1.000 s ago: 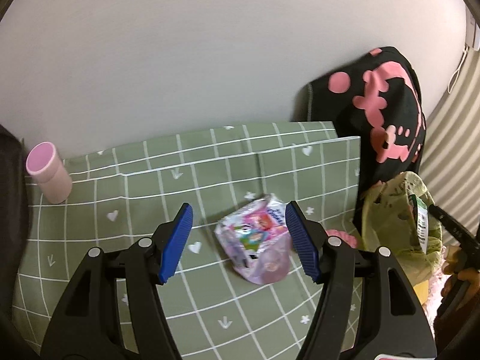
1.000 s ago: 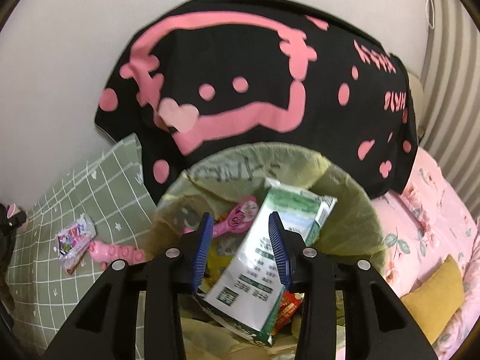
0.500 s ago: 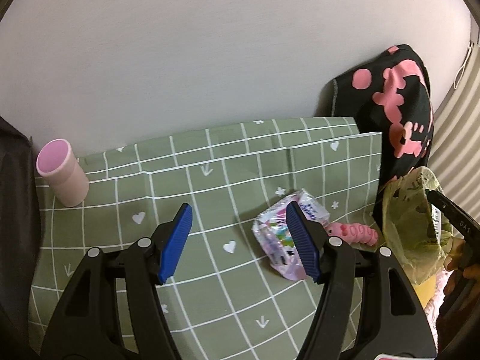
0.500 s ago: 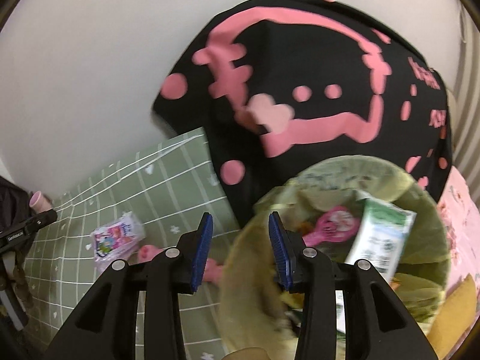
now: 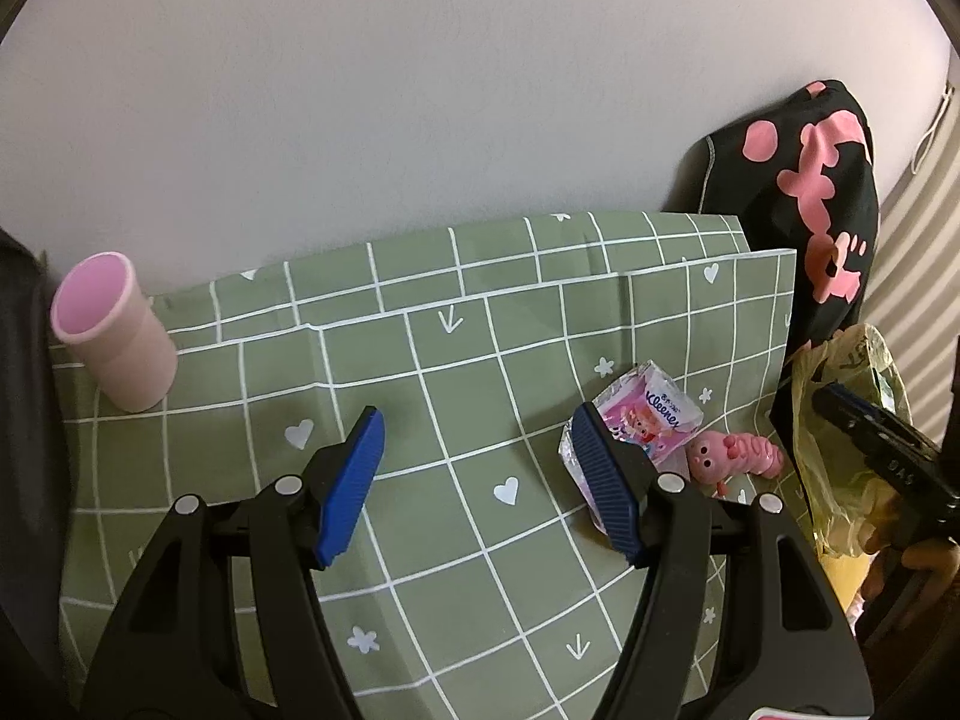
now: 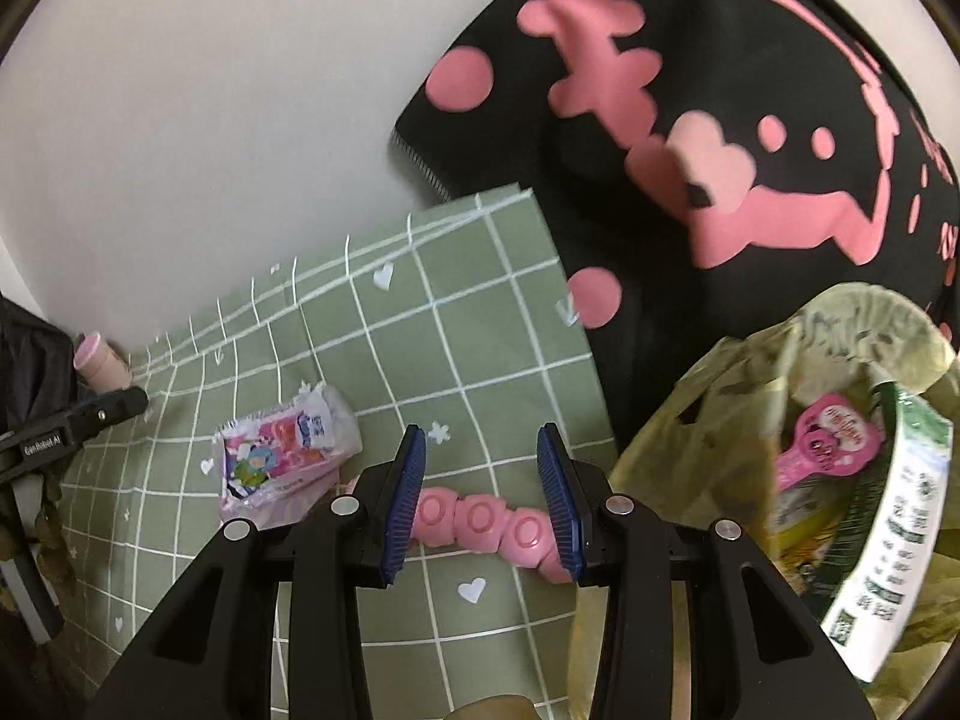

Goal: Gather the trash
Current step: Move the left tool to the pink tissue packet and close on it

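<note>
Moved: my right gripper (image 6: 480, 501) left the trash bag (image 6: 690, 420), now over pink toy (image 6: 480, 519)
Jaws: both grippers apart, empty
Left gripper (image 5: 477, 480): beside tissue pack (image 5: 654, 414)

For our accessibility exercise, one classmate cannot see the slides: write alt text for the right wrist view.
An open blue-padded right claw hovers over a pink segmented caterpillar toy lying on a green grid-patterned cloth. A tissue packet lies to the left, and a yellow-green trash bag holding a carton sits to the right.

Bare cloth (image 5: 456, 396) between cup (image 5: 117, 333) and tissue pack (image 5: 645, 420)
</note>
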Demonstrator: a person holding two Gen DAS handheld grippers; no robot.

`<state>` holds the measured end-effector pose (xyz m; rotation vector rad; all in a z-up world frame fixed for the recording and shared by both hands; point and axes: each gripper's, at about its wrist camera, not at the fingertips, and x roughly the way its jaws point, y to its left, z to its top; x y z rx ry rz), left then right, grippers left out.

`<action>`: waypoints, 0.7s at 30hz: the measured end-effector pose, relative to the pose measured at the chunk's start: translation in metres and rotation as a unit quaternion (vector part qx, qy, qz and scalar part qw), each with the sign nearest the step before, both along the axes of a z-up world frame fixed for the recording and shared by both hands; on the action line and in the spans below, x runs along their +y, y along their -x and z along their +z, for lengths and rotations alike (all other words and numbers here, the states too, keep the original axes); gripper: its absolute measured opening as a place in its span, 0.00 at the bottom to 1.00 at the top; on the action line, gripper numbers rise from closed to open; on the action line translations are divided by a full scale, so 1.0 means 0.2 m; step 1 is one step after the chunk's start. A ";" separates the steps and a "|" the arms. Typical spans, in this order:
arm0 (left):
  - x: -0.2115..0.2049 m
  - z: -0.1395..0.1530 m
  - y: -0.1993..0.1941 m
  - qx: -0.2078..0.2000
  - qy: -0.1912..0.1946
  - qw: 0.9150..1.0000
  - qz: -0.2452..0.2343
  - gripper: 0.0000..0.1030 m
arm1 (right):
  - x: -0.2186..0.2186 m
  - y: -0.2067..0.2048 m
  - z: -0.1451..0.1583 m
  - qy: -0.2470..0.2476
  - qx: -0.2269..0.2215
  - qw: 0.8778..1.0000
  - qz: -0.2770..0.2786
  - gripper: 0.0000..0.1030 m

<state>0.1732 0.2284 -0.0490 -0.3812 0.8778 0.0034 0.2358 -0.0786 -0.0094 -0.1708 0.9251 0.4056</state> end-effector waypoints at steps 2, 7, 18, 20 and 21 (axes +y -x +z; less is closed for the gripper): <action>0.00 -0.02 -0.02 -0.004 0.010 1.000 -0.012 0.60 | 0.01 0.01 -0.02 0.004 0.004 1.000 0.000 0.36; -0.09 -0.06 -0.08 -0.004 0.031 0.997 -0.074 0.60 | -0.02 0.03 -0.05 0.007 0.011 1.000 -0.006 0.36; -0.49 -0.16 -0.34 0.036 -0.090 0.976 -0.192 0.60 | -0.17 0.10 -0.09 0.005 0.037 0.999 -0.029 0.36; -0.51 -0.18 -0.37 0.053 -0.088 0.976 -0.192 0.55 | -0.18 0.10 -0.09 0.004 0.038 0.999 -0.027 0.36; -0.50 -0.19 -0.37 0.061 -0.076 0.977 -0.189 0.49 | -0.18 0.10 -0.09 0.003 0.038 0.999 -0.026 0.36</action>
